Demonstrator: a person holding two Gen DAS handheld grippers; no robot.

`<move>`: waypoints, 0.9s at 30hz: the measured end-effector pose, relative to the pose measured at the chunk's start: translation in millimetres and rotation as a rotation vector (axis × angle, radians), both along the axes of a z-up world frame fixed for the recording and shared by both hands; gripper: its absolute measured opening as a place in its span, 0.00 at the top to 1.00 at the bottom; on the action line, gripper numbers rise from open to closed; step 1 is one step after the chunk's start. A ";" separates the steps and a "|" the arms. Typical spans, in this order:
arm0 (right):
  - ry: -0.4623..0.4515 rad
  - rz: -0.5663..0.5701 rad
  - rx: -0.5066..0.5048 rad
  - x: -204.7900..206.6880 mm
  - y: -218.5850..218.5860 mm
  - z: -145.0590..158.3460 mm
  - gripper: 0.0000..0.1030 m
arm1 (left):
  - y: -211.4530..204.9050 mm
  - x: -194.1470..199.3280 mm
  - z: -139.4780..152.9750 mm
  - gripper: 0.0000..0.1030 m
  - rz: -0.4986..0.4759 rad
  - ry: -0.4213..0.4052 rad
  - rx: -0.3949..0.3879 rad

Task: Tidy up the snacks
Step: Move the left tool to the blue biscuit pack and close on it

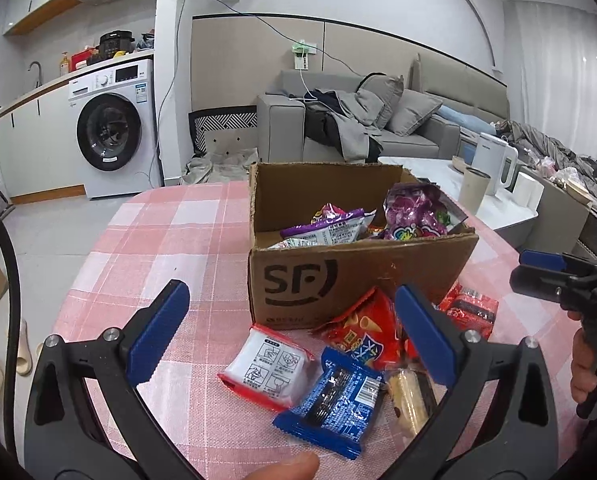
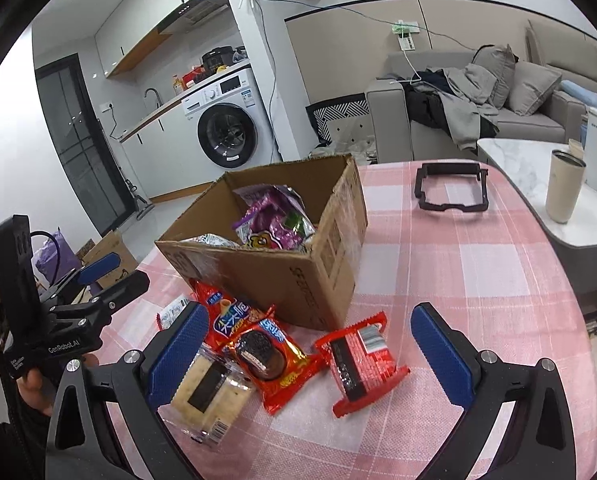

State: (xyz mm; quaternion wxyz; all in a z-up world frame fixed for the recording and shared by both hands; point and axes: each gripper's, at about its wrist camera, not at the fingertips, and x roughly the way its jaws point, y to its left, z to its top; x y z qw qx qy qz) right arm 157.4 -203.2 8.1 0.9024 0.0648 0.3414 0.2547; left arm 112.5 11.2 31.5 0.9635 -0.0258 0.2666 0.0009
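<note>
I see a pink checked tablecloth [image 2: 478,272] in a living room, sofa [image 1: 418,136] behind. The cardboard box [image 1: 338,276] holds snacks; loose packets [image 2: 274,356] lie before it. My left gripper [image 1: 290,332] and right gripper [image 2: 310,352] gape wide, empty.

Pink-and-white checked tablecloth [image 2: 458,264]; brown cardboard box [image 2: 298,280]; purple bags [image 2: 274,220] inside; red wafer pack [image 2: 358,364], blue biscuit packet [image 1: 334,400], blue-padded fingers [image 2: 438,352].
</note>
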 end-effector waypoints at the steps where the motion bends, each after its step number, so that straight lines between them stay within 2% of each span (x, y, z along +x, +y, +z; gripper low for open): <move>1: 0.012 0.006 0.000 0.8 -1.1 -2.6 0.00 | 0.1 -0.2 -0.6 0.00 -0.004 0.005 0.000; 5: 0.014 0.017 -0.063 -1.1 0.7 -8.2 0.00 | -1.3 1.6 -8.3 0.00 -0.035 0.046 -0.006; 8: 0.020 0.021 -0.105 0.9 2.6 -12.6 0.00 | -3.4 -2.4 -15.9 0.00 -0.037 0.056 0.041; 11: 0.034 0.024 -0.110 3.2 2.7 -18.1 0.00 | -5.1 -5.1 -23.7 0.00 -0.053 0.071 0.068; 17: 0.061 0.022 -0.129 7.9 4.9 -29.8 0.00 | -5.9 -2.7 -38.7 0.00 -0.107 0.141 0.053; 27: 0.095 -0.003 -0.151 16.8 0.7 -43.1 0.01 | -13.7 2.9 -53.8 0.00 -0.151 0.183 0.076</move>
